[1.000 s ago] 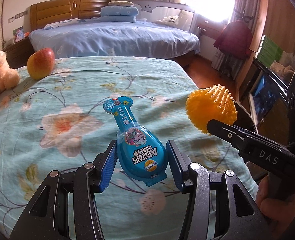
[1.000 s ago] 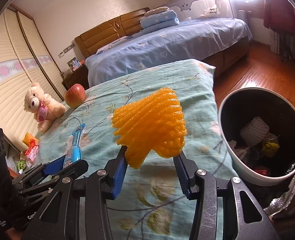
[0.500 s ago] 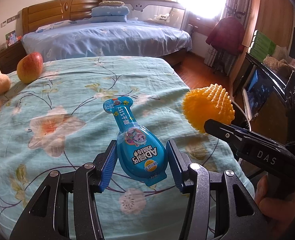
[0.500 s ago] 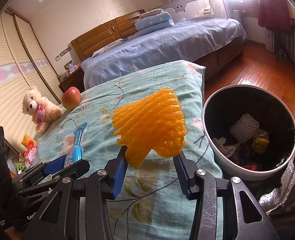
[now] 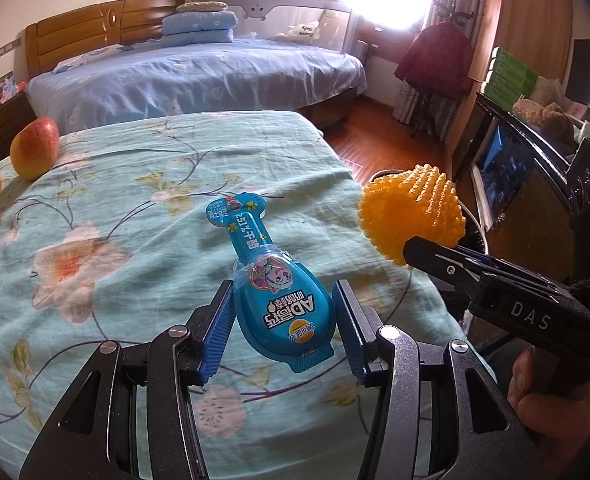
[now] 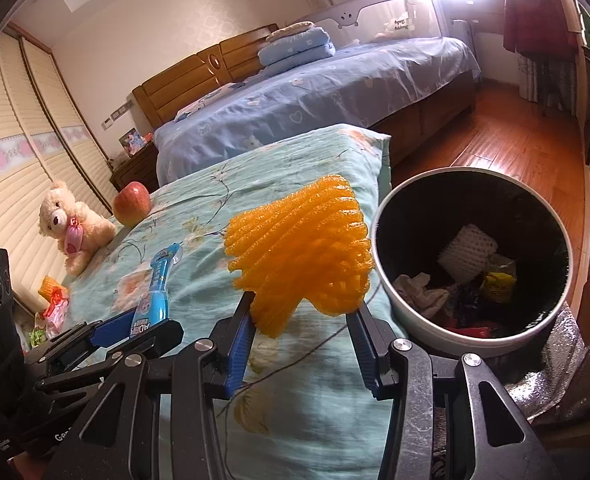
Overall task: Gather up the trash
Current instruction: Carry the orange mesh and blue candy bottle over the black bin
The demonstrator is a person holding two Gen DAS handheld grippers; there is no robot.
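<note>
Both pickups look done; only the drop remains. The left gripper (image 5: pixel 283 320) is partly closed, its blue pads clamped on the wide end of a flat blue bottle-shaped plastic wrapper (image 5: pixel 271 280), held above the floral turquoise bedspread (image 5: pixel 107 216). The right gripper (image 6: pixel 301 332) is likewise partly closed, pinching the stem of an orange ribbed foam fruit net (image 6: pixel 299 252), which hangs just beside the rim of the round white trash bin with a black liner (image 6: pixel 383 280). The bin, standing against the bed's corner, already contains a white foam net, crumpled paper and wrappers. Neither held piece is over the bin's mouth yet, so both remain to be released there.
</note>
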